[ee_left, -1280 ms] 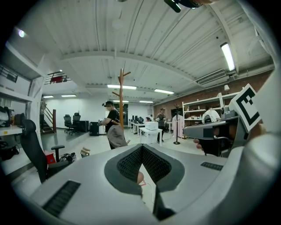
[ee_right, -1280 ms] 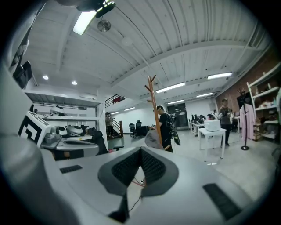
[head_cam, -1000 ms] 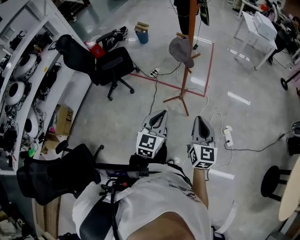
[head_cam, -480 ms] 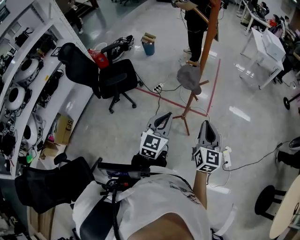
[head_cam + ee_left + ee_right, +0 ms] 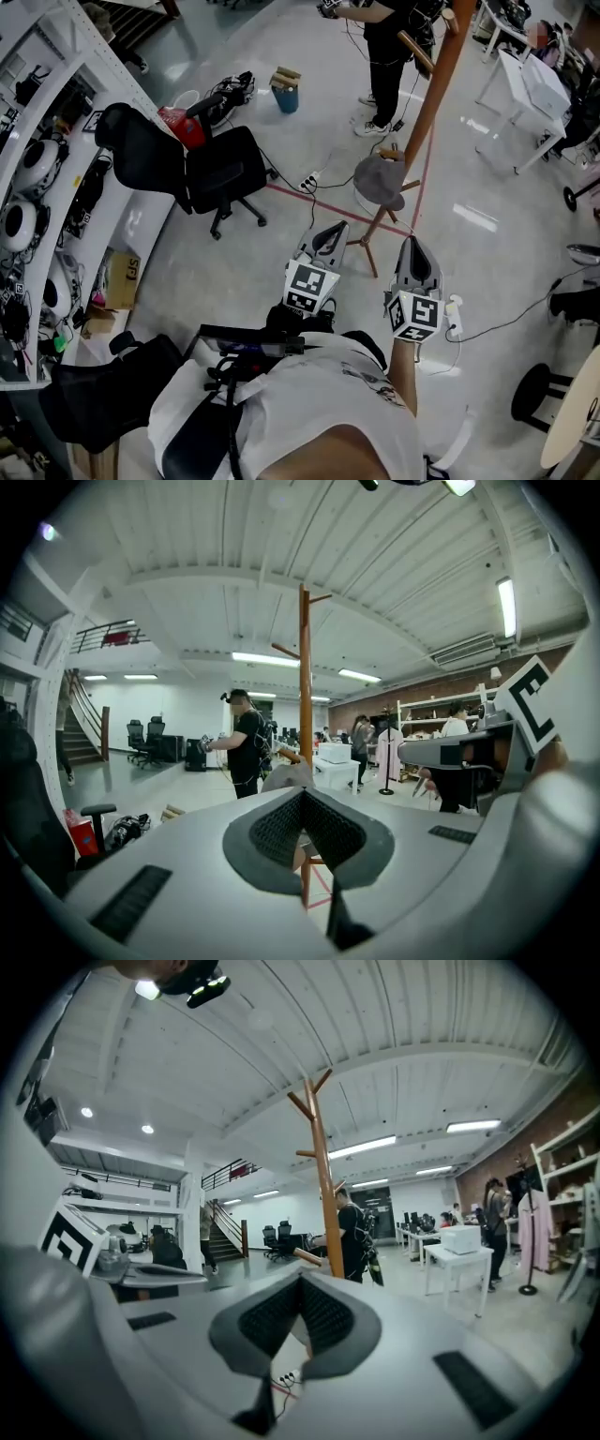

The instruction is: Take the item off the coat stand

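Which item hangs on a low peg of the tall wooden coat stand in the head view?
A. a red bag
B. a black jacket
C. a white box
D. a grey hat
D: a soft grey hat hangs from a low peg of the tall wooden coat stand, just above its splayed feet.
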